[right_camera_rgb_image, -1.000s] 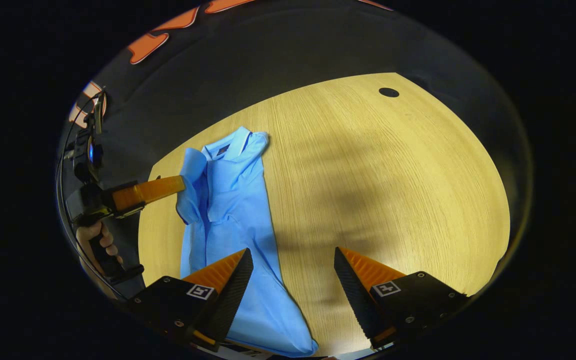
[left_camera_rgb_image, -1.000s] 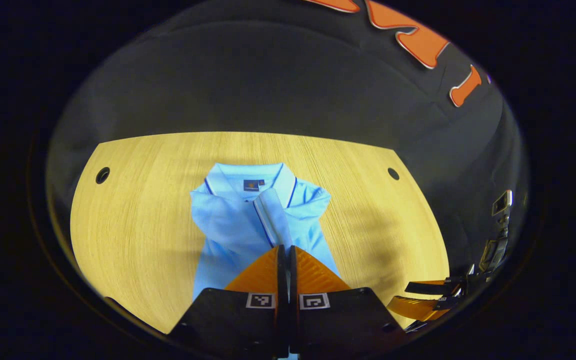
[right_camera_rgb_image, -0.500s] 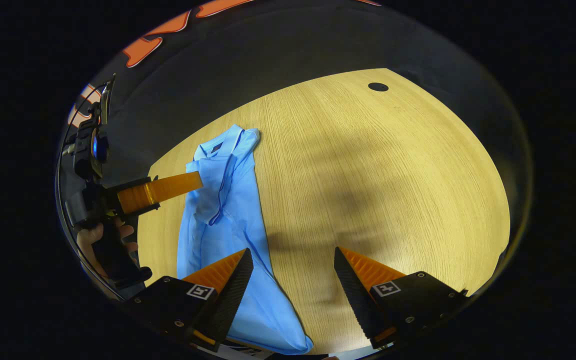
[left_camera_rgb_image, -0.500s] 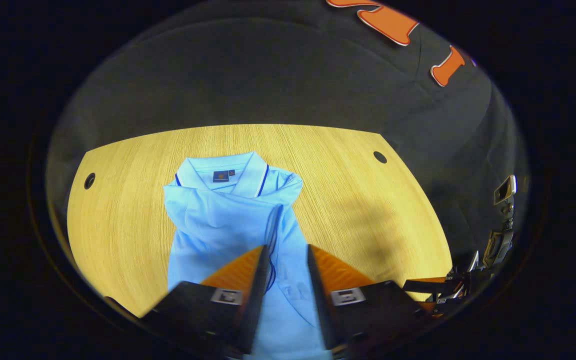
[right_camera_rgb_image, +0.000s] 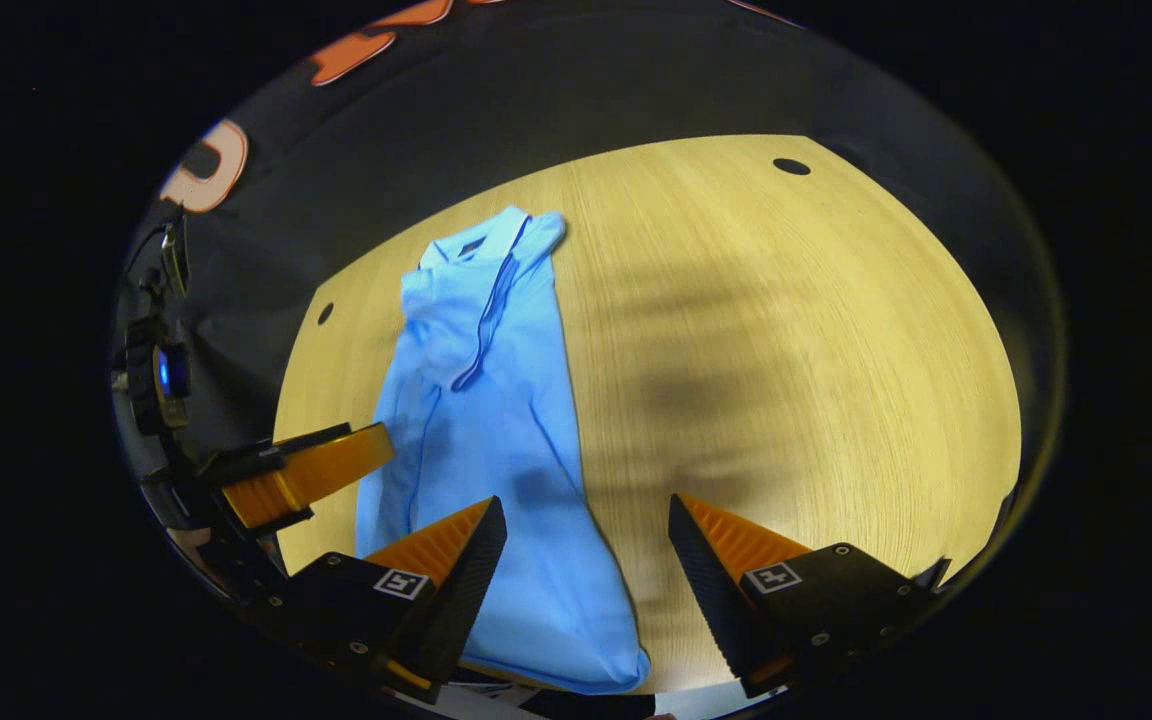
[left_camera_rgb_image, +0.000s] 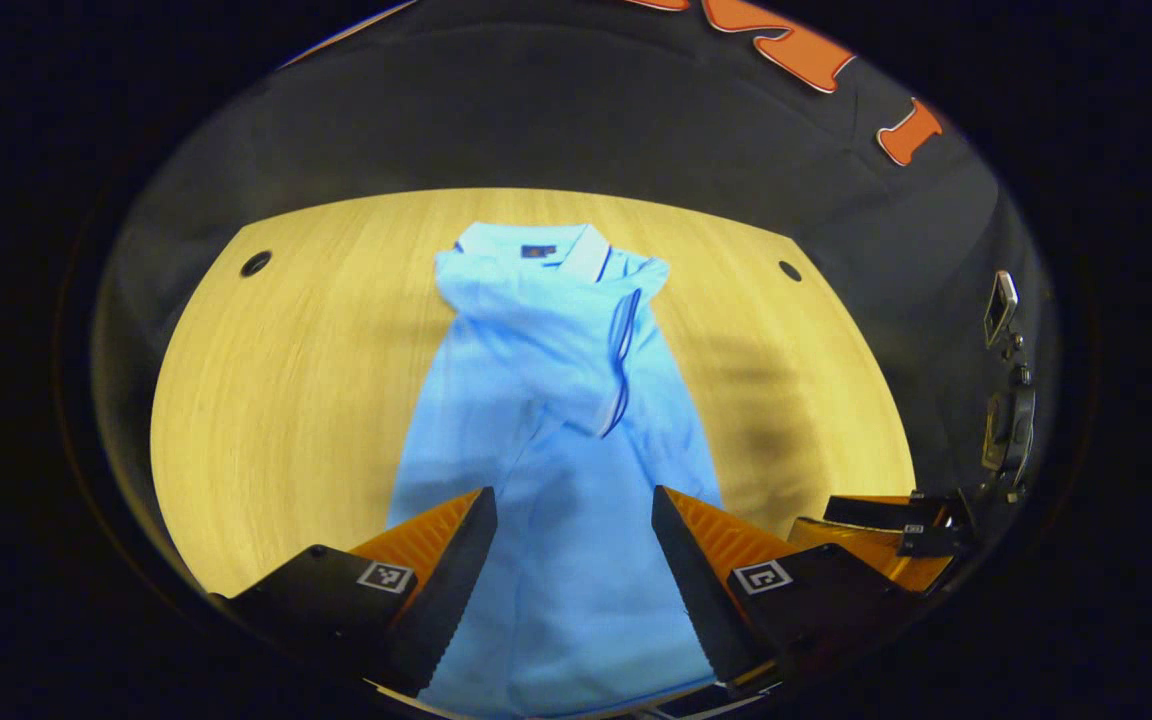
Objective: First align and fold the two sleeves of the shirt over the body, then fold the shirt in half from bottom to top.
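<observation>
With fingers spread and gripping nothing, the left gripper [left_camera_rgb_image: 568, 540] and right gripper [right_camera_rgb_image: 584, 545] are hovering over the hem end of the light-blue shirt [left_camera_rgb_image: 561, 420] lying sleeves-folded on the wooden surface [right_camera_rgb_image: 786, 330], where pinching both hem corners evenly should keep the upward fold square.

Light blue shirt [left_camera_rgb_image: 556, 420] flat on a wooden table [left_camera_rgb_image: 286, 380], collar at the far end, hem at the near edge. Both sleeves folded in over the body; the top sleeve [left_camera_rgb_image: 576, 345] lying slantwise across the chest, its dark-trimmed cuff pointing toward the near right. Left gripper [left_camera_rgb_image: 573, 535] low over the lower half of the shirt, fingers spread wide apart, cloth showing between them, nothing held. Right gripper [left_camera_rgb_image: 886, 525] at the far right edge, near the table's corner, its state unclear. Two round holes [left_camera_rgb_image: 256, 263] in the table near the far corners.
</observation>
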`<state>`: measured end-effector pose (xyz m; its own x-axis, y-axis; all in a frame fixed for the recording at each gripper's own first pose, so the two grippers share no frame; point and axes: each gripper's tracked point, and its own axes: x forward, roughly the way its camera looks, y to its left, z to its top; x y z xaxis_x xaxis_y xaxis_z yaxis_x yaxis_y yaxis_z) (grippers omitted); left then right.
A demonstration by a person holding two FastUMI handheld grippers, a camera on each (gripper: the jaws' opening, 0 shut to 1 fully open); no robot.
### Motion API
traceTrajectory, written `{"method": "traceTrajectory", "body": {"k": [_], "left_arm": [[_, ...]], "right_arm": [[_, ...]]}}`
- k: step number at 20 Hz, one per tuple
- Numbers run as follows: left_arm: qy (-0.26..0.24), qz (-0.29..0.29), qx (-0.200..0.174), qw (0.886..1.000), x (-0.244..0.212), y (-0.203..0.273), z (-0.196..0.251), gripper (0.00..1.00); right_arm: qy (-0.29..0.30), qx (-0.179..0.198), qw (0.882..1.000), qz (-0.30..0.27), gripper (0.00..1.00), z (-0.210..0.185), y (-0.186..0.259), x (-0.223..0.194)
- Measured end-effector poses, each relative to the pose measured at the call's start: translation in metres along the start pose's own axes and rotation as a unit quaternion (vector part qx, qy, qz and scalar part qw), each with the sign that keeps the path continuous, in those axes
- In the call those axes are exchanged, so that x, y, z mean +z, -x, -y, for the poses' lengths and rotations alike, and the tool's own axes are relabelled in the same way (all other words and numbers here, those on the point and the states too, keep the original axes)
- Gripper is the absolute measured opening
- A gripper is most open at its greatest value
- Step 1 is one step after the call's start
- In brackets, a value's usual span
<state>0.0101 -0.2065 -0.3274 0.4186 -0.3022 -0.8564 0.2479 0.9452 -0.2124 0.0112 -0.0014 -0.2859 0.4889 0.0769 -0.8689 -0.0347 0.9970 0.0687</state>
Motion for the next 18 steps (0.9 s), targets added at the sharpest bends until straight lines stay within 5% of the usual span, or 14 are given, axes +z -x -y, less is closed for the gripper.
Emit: {"method": "traceTrajectory", "body": {"k": [13, 18], "left_arm": [[0.026, -0.102, 0.058, 0.993, -0.165, 0.056, -0.096, 1.0], [0.054, -0.133, 0.052, 0.988, -0.203, 0.067, -0.095, 1.0]], "right_arm": [[0.043, -0.024, 0.993, -0.105, 0.99, -0.029, 0.008, -0.12], [0.072, -0.054, 0.987, -0.136, 0.99, -0.009, 0.008, -0.153]]}}
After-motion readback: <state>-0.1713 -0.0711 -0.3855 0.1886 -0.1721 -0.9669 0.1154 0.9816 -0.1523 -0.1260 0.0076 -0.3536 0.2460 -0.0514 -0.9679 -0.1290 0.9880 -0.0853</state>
